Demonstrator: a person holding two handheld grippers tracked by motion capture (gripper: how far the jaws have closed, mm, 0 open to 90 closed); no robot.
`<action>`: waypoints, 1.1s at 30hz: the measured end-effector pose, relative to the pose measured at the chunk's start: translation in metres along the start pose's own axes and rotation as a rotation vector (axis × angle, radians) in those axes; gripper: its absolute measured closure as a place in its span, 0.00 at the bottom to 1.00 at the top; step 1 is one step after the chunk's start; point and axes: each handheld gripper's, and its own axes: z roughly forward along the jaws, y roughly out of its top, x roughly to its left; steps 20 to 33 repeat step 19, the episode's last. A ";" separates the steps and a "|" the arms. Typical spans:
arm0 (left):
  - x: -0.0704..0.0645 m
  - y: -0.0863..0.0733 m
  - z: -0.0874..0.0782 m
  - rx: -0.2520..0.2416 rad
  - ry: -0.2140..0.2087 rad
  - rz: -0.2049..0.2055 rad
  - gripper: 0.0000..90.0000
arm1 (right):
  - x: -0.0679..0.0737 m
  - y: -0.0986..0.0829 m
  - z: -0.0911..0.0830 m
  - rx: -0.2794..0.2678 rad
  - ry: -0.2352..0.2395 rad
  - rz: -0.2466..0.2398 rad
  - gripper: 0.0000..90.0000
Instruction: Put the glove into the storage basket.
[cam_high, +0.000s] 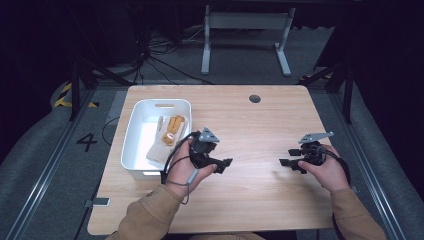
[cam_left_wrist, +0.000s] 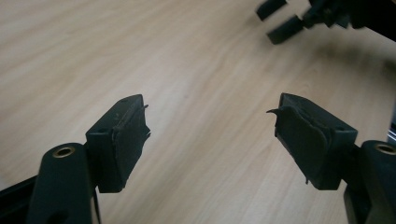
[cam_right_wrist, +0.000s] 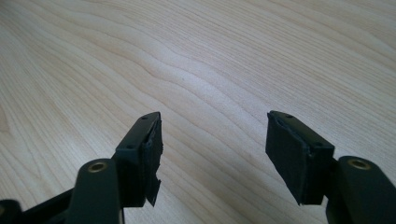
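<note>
- A light wooden table (cam_high: 260, 125) stands on a grey floor in a dark room, with a white metal frame (cam_high: 245, 30) beyond its far edge.
- A white plastic bin (cam_high: 137, 127) sits on the table's left part; inside it lie a pair of work gloves (cam_high: 167, 137), pale with orange-tan fingers.
- The left gripper (cam_high: 223, 165) is held in the person's left hand (cam_high: 186, 162) just right of the bin, low over the table, jaws pointing right toward the other tool.
- Its jaws are spread wide with only bare wood between them, as the left gripper view (cam_left_wrist: 212, 135) shows; it grasps nothing.
- The right gripper (cam_high: 291, 165) is held in the right hand (cam_high: 327, 172) at the table's right part, jaws pointing left.
- Its jaws also stand released and wide apart over bare wood in the right gripper view (cam_right_wrist: 215, 149).
- The two tools face each other, well apart.
- The gloves lie in the bin just left of and behind the left gripper, touching neither tool.
</note>
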 end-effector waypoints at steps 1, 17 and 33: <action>-0.003 -0.003 0.006 0.007 -0.008 0.013 0.29 | 0.000 0.000 0.000 0.001 0.002 0.002 0.41; -0.005 -0.033 0.057 0.060 -0.188 0.086 0.25 | -0.002 -0.002 0.004 0.002 0.011 -0.001 0.40; -0.007 -0.035 0.060 0.078 -0.202 0.108 0.23 | -0.002 -0.002 0.004 -0.001 0.013 -0.003 0.40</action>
